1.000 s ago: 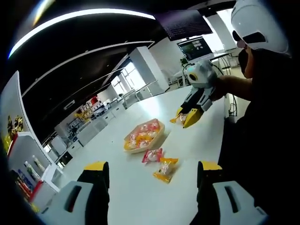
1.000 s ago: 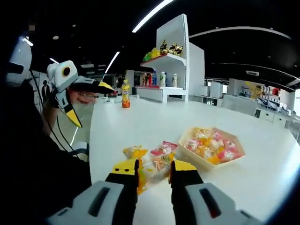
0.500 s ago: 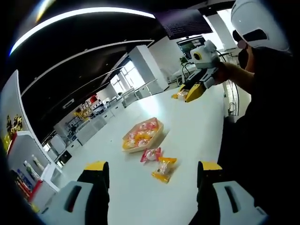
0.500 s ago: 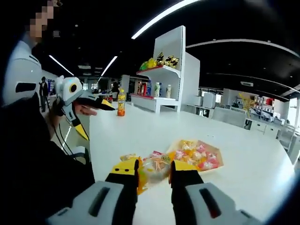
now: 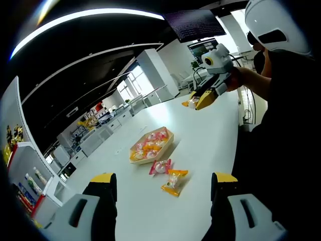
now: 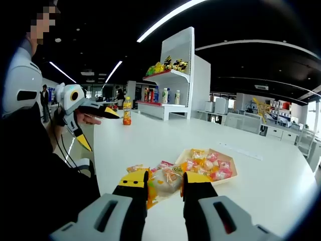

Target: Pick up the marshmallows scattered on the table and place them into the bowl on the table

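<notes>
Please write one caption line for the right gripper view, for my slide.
Right tool shut on a clear marshmallow packet above the white table, near the shallow wooden bowl.

A white table (image 6: pixel 150 138) carried an orange bottle (image 6: pixel 127 111) near its far edge. Behind it stood a white shelf unit (image 6: pixel 176 80) with bottles and yellow goods. A wall monitor (image 5: pixel 206 48) glowed above distant desks.
</notes>
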